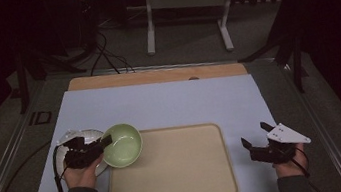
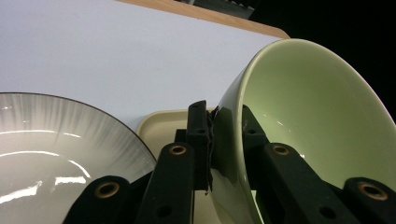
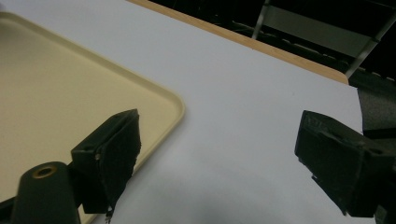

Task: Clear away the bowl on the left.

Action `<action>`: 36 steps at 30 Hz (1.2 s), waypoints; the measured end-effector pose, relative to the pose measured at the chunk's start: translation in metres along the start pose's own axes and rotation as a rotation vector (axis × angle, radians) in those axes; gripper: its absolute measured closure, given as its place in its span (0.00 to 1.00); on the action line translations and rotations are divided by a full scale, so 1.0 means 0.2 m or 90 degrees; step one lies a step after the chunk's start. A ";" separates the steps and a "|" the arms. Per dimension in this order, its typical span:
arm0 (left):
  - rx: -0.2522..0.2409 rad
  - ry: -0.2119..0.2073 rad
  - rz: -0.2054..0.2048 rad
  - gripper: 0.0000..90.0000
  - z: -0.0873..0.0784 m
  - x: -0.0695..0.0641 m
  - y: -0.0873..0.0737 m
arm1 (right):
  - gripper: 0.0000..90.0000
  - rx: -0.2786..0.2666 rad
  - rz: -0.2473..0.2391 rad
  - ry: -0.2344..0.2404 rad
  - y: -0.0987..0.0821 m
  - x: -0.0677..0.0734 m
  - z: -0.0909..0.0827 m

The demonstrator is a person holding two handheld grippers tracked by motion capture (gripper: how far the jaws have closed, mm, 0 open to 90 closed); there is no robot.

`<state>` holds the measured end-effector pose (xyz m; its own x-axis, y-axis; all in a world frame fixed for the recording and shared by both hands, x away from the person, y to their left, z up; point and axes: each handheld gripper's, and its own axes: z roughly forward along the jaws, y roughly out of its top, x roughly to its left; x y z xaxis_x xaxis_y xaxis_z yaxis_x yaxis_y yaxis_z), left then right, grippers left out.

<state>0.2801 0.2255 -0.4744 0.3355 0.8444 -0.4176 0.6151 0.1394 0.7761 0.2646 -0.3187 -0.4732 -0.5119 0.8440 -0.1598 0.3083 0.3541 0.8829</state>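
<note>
The green bowl (image 1: pixel 122 144) sits at the left edge of the tray (image 1: pixel 179 175), its rim overlapping the tray's upper left corner, and it is tipped so that its hollow faces up and toward the tray. In your left gripper view the bowl (image 2: pixel 317 116) stands steeply tilted, and its wall runs down between the two black jaws. Your left gripper (image 1: pixel 105 141) has those jaws closed on the bowl's rim: one pad lies against the outside of the wall, the other against the inside, and both press on it. Your left hand (image 1: pixel 82 175) holds that gripper from below, near the front left of the table.

Just beside the bowl, on its left, lies a white plate (image 1: pixel 92 135) with a dark rim; your left gripper hangs over part of it. In the left gripper view the plate (image 2: pixel 56 149) is glossy, with fine streaks running out to its edge, and it looks empty.

The tray is beige with rounded corners and lies on the pale blue mat (image 1: pixel 170 106) that covers the table.

Your right gripper (image 1: pixel 255 137) is well apart from the bowl, off the tray's right edge, over the bare mat. Its jaws stand wide apart with nothing between them; in the right gripper view the tray's corner (image 3: pixel 159 100) shows behind the left one.
</note>
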 end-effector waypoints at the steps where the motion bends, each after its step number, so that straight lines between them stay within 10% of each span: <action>1: 0.000 -0.001 0.000 0.90 0.00 0.00 0.00 | 0.15 0.000 0.000 0.000 0.00 0.00 0.00; 36: 0.064 -0.019 0.038 0.90 0.20 -0.14 -0.07 | 0.15 -0.001 0.001 0.001 0.00 0.00 0.00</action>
<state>0.2906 0.1800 -0.4929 0.3941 0.8337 -0.3867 0.6613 0.0350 0.7493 0.2644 -0.3189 -0.4733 -0.5127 0.8438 -0.1583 0.3077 0.3527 0.8837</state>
